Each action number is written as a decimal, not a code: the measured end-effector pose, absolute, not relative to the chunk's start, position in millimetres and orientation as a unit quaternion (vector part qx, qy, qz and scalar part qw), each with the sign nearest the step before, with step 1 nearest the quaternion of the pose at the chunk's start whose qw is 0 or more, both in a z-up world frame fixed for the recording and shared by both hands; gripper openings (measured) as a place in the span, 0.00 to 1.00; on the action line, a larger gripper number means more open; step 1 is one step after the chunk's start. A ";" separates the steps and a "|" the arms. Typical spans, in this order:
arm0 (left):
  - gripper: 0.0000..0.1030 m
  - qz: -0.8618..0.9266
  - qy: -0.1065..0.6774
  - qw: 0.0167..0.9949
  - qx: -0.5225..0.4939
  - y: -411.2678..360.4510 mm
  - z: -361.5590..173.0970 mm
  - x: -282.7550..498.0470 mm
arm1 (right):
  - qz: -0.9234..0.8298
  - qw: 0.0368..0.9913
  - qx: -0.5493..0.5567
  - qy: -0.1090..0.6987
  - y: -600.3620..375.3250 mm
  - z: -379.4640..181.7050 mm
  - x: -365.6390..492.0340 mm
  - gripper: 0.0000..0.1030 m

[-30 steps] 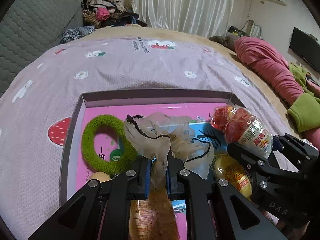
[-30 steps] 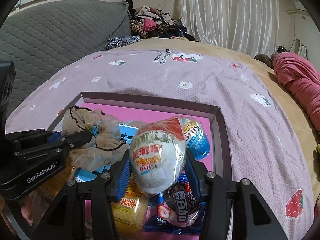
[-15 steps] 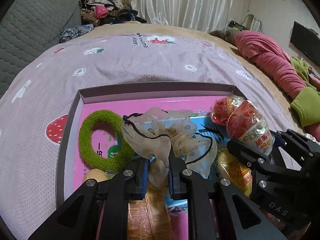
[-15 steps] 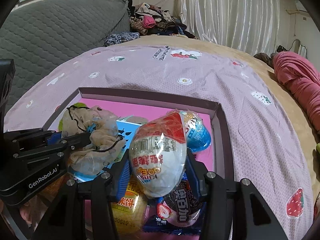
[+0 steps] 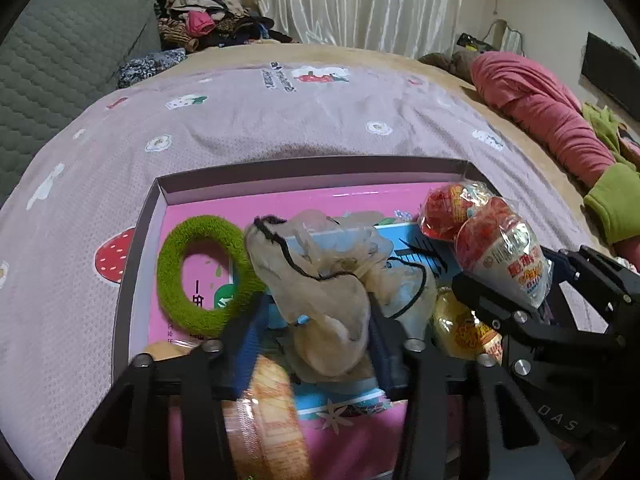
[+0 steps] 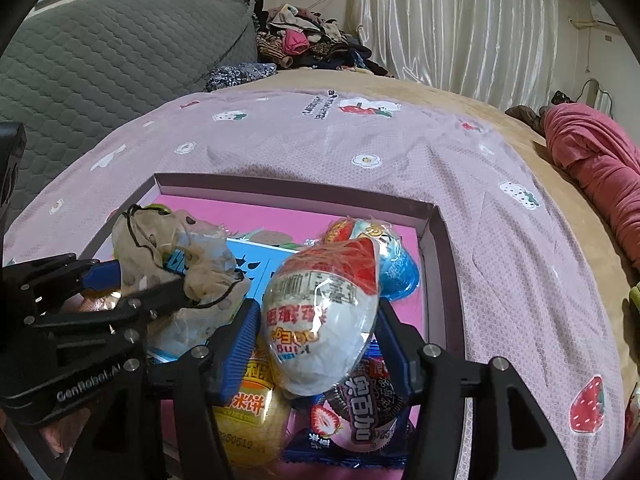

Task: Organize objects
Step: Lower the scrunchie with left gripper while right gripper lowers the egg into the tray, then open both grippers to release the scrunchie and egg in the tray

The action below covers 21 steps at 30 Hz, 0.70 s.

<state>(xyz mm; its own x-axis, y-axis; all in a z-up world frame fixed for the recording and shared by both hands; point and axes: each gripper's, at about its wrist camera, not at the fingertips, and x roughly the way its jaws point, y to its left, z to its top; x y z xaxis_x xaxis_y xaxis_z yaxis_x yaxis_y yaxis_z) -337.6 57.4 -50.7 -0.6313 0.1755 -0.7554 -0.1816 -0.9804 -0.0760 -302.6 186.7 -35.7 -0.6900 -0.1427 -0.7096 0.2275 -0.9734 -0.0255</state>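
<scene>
Both sets of fingers have just been opening over the box point(image 5: 144, 240) on the bed point(image 5: 280, 120). Left fingers point(image 5: 316, 344) are spread now, with the beige gauzy scrunchie point(image 5: 320, 280) slumped loose between them — I'd say released, not pinched. Right fingers point(image 6: 312, 344) have let go a bit too, but the red-and-white wrapped egg snack point(image 6: 320, 312) sits right between the pads; can't tell for sure if they press it, though it looks more cradled than clamped. Its long axis runs up and away from the fingers, tilted, red end far.

So both things are already inside the box, straight ahead of their own grippers. Next move is probably just backing out without dragging fabric or wrapper along.

What's in the box: green fuzzy ring point(image 5: 200, 276) at left, touching the scrunchie, a blue-topped egg point(image 6: 396, 268) behind the held one, a yellow rice cracker pack point(image 6: 248, 408), a dark cookie packet point(image 6: 368, 412), and an orange wrapped snack point(image 5: 264, 412) near the left gripper.
</scene>
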 end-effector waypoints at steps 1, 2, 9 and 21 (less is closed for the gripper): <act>0.50 0.903 0.003 0.099 -0.418 57.1 -50.5 -337.4 | -0.918 0.100 0.381 0.056 187.2 -36.0 -302.2 0.56; 0.50 0.903 0.002 0.099 -0.419 57.0 -50.5 -337.1 | -0.917 0.101 0.381 0.056 187.3 -35.9 -302.2 0.56; 0.54 0.902 0.002 0.099 -0.420 56.4 -46.2 -333.7 | -0.919 0.098 0.378 0.056 188.0 -33.7 -299.9 0.56; 0.70 0.906 0.005 0.089 -0.414 55.5 -35.3 -325.9 | -0.923 0.089 0.370 0.053 191.4 -26.6 -298.1 0.58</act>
<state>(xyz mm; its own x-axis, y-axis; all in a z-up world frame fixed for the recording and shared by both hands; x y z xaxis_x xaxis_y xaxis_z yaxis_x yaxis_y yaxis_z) -325.9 55.5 -35.3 -0.6418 0.1566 -0.7507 -0.1653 -0.9842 -0.0640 -298.1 191.4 -26.6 -0.7112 -0.1243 -0.6919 0.2030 -0.9786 -0.0329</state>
